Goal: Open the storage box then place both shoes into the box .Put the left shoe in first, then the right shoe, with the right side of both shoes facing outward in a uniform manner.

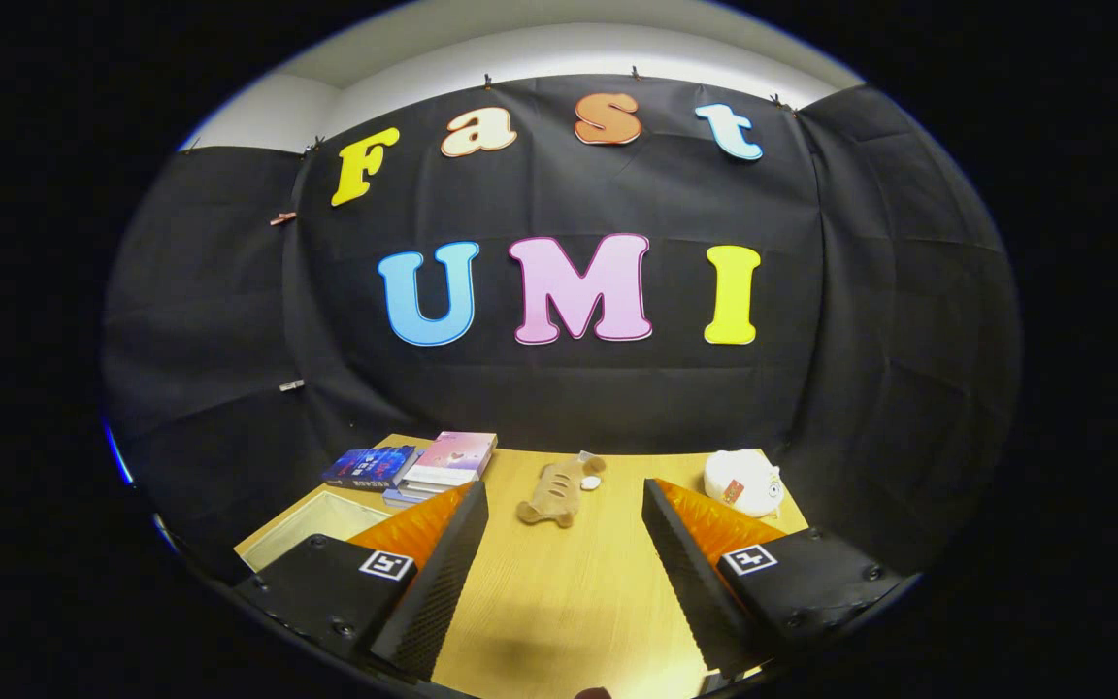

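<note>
Plainly, the gripper (564, 544) is standing with its fingers spread wide over the wooden table (569, 602), pinching nothing; beyond them a tan plush toy (555, 493) is lying, a stack of books (423, 466) is sitting off to the left and a white plush (742, 482) to the right; a pale open-topped tray (312, 529), possibly the storage box, is peeking out beside the left finger, though I cannot tell; no shoes are appearing here. Judging by this, panning slowly toward that tray is looking wise, keeping the fingers parted and level.
</note>
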`<state>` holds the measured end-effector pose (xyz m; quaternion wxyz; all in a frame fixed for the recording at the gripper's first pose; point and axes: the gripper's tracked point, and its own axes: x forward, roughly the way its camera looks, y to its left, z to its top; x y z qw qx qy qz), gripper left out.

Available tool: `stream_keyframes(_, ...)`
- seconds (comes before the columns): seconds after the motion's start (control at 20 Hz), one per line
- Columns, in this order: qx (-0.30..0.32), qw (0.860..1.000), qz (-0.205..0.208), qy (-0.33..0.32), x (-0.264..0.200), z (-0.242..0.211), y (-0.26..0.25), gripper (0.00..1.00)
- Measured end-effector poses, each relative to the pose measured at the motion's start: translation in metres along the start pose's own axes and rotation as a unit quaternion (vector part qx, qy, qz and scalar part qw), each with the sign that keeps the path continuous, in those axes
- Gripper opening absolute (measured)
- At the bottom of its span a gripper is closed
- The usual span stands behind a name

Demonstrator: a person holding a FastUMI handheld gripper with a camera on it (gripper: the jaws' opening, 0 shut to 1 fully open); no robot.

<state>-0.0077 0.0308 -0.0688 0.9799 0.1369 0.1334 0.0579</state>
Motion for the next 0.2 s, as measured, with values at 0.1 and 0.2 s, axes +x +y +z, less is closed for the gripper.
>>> stream_keyframes(0.1,0.000,1.000,0.000,0.003,-0.0013,-0.0018,-0.0051,0.99)
stream_keyframes(0.2,0.004,1.000,-0.001,0.003,-0.0035,-0.0032,-0.0105,0.99)
